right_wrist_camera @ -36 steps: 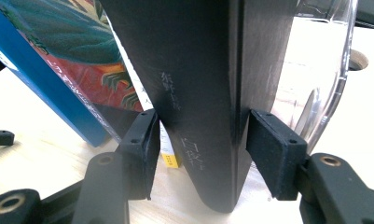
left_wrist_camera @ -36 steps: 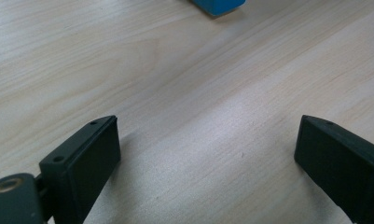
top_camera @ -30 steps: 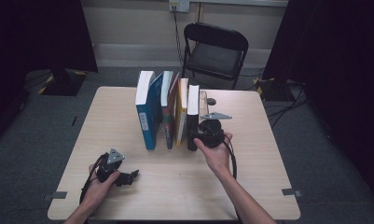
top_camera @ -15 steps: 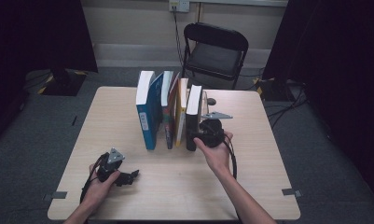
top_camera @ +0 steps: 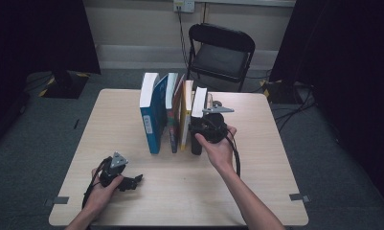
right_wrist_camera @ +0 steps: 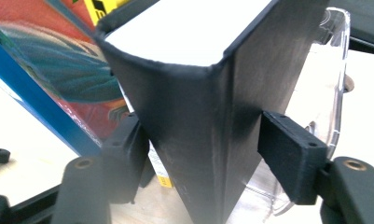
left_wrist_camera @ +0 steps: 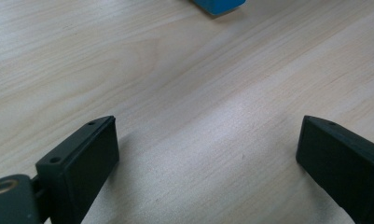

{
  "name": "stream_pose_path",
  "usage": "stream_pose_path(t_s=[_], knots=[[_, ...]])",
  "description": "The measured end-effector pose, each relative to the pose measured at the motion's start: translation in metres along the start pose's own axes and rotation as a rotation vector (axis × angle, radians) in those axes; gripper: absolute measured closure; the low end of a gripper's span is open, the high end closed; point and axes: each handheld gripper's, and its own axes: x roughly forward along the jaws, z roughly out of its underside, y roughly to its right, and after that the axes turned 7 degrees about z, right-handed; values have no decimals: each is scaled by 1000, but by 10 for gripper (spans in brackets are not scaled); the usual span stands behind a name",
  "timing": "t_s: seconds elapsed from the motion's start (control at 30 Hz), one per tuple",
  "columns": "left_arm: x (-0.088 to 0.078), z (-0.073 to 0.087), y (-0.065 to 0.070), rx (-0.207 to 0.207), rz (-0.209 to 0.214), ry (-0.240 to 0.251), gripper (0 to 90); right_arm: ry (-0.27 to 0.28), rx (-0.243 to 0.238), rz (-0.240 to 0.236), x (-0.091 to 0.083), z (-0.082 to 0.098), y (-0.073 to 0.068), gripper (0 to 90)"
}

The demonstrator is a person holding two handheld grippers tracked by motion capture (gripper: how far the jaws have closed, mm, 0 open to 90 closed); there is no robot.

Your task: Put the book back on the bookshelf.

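On the wooden table [top_camera: 256,177] a row of books stands upright, and the black book [right_wrist_camera: 198,116] stands at the right end of that row, just beside a yellow book [top_camera: 186,120]. The right gripper [top_camera: 202,135] sits at the near edge of the black book with the spine between its jaws. These jaws have just been opening: the right pad looks to stand a little off the cover, while the left one sits close against the other side, so the book stands free between them. A clear plastic stand [right_wrist_camera: 331,79] shows just behind the black book. The left gripper [top_camera: 135,179] rests low over bare wood at the near left, jaws spread wide with nothing between them, well apart from the blue book [top_camera: 153,112] at the row's left end.
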Motion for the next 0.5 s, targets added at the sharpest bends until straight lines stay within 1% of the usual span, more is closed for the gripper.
stream_pose_path(t_s=[0.03,0.13,0.2,0.33,0.43,0.5], knots=[[0,0,0,-2,0,1,55,0,-19,8,-2,0,1,385],[0,0,0,-2,0,1,55,2,-37,16,-6,0,3,428],[0,0,0,0,0,0,55,5,-54,16,-8,0,7,447],[0,0,0,-2,0,1,55,4,-39,10,-10,2,12,449],[0,0,0,-2,0,1,55,-7,-28,10,-11,2,11,440],[0,0,0,-2,0,1,55,-8,-25,18,-10,-2,8,429]])
